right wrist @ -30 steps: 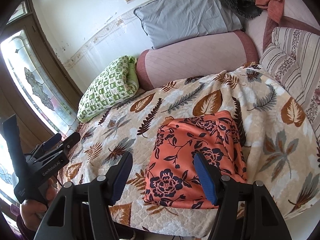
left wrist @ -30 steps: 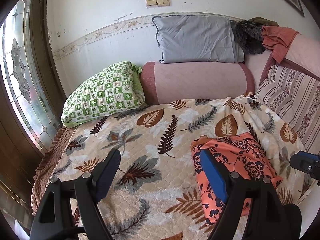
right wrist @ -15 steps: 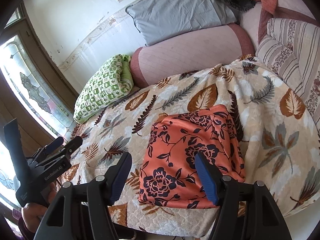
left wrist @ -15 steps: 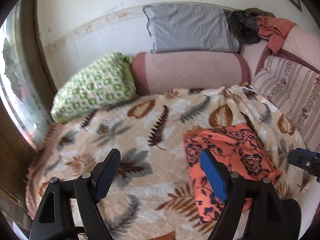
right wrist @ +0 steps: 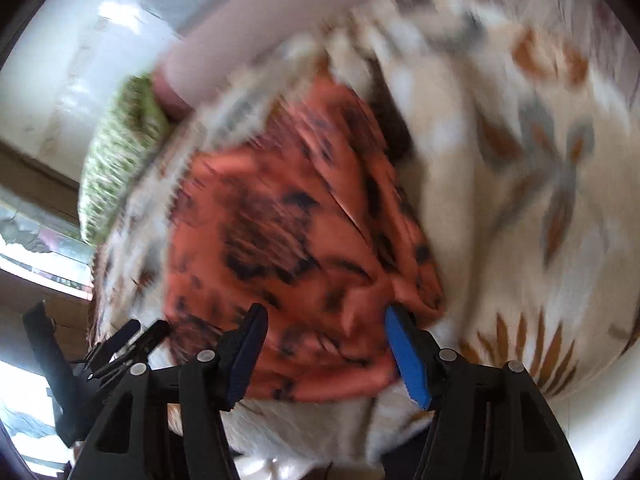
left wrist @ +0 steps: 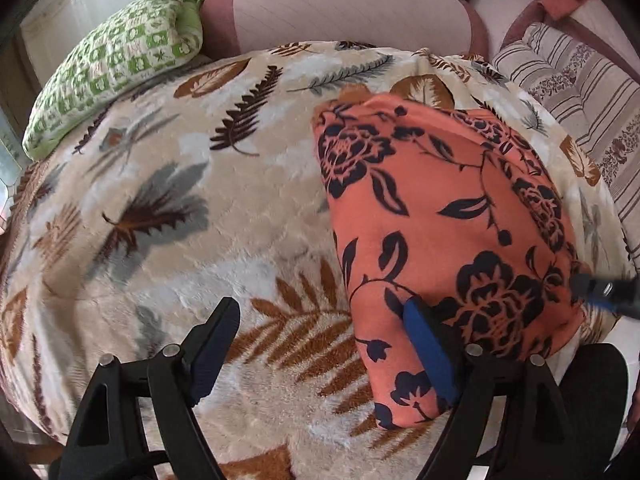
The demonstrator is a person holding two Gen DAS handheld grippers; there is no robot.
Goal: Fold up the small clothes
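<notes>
An orange garment with dark flower print (left wrist: 448,224) lies folded flat on the leaf-pattern blanket (left wrist: 168,208), toward its near right edge. My left gripper (left wrist: 316,324) is open, low over the blanket at the garment's near left corner; its right finger overlaps the cloth edge. My right gripper (right wrist: 324,320) is open, straddling the garment's (right wrist: 288,216) near edge; this view is motion-blurred. Its tip shows in the left wrist view (left wrist: 604,290) at the garment's right edge. The left gripper shows in the right wrist view (right wrist: 120,344), at lower left.
A green checked pillow (left wrist: 116,56) lies at the far left. A pink bolster (left wrist: 352,12) runs along the back. A striped cushion (left wrist: 580,92) is at the right. The bed's near edge runs just below the garment.
Both grippers have dropped down and forward toward the garment's near edge. The garment now fills far more of each view. The right wrist view has become blurred from fast motion.
</notes>
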